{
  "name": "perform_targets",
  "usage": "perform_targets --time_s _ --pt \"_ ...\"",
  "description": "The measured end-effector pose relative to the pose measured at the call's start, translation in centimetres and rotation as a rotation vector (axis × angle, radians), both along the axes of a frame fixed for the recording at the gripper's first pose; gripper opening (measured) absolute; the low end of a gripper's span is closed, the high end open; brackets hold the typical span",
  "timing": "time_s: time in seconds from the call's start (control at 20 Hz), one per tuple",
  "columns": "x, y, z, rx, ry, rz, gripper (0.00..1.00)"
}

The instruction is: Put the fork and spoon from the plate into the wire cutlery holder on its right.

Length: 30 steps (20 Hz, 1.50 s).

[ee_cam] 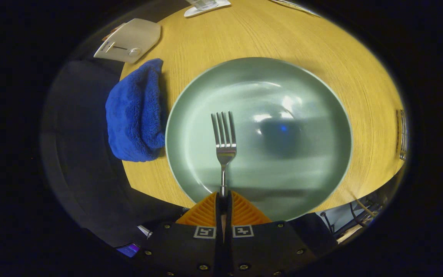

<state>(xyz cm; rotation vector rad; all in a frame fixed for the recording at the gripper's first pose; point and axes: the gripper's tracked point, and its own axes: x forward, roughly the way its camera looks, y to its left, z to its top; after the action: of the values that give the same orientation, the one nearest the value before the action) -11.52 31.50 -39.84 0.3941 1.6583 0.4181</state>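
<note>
Gripper [223, 200] pinches metal fork [224, 142] over round glossy plate [190, 115].

The gripper [223, 200] is closed tight on the fork [224, 146], which sticks out over the plate [190, 169]. The plate has lots of bare room. On its left, a blue cloth [135, 115] is in the way — just beside the rim. On the right is open table [371, 115], then the wire holder [401, 134] at its edge.

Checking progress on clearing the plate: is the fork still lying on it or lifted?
Cannot tell lifted or resting. The gripper is shut on the fork handle, tines out over the plate.
</note>
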Motion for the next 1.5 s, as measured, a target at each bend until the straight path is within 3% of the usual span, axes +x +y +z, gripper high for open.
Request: perform_targets --time_s 0.3,0.8,1.2,1.5 --pt "1.2 -0.5 2.1 0.062 -0.041 -0.036 0.01" --pt "4.3 -4.3 9.7 0.165 -0.125 -0.143 0.01" --pt "7.2 -14.1 16.3 0.168 -0.254 -0.281 0.01" --pt "6.1 -24.2 15.7 0.062 -0.205 -0.385 0.01"
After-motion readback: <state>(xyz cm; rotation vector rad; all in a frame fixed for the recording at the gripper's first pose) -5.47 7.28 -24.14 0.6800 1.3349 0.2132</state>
